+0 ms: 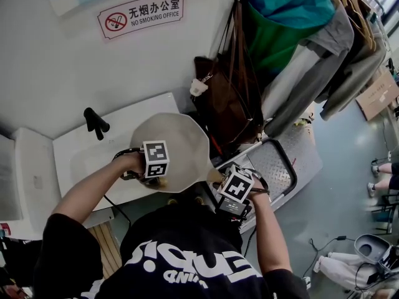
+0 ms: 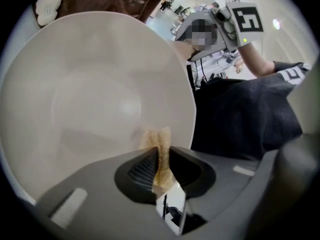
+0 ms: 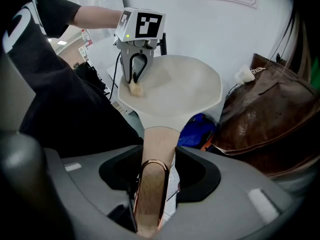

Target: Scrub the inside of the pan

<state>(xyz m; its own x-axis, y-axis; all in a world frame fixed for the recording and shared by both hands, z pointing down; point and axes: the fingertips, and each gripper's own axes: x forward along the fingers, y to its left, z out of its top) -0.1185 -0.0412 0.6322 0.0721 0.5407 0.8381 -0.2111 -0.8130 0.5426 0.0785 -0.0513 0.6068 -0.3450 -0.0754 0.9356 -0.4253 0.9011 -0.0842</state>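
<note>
Handle (image 3: 150, 199) clamped tight in right gripper (image 3: 152, 171), pan (image 3: 175, 89) held up off the surface, near white basin (image 1: 81, 154). Further in, tan sponge scrap (image 2: 159, 146) pinched in left gripper (image 2: 161, 159), pressed against pan's pale inside. Beyond, brown bag (image 3: 270, 114) hanging, no-smoking sign (image 1: 140, 14) on wall.

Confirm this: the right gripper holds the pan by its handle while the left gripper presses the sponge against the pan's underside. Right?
Not the underside. The left gripper holds the sponge against the inside of the pan, as the right gripper view shows. The right gripper does hold the pan by its handle.
</note>
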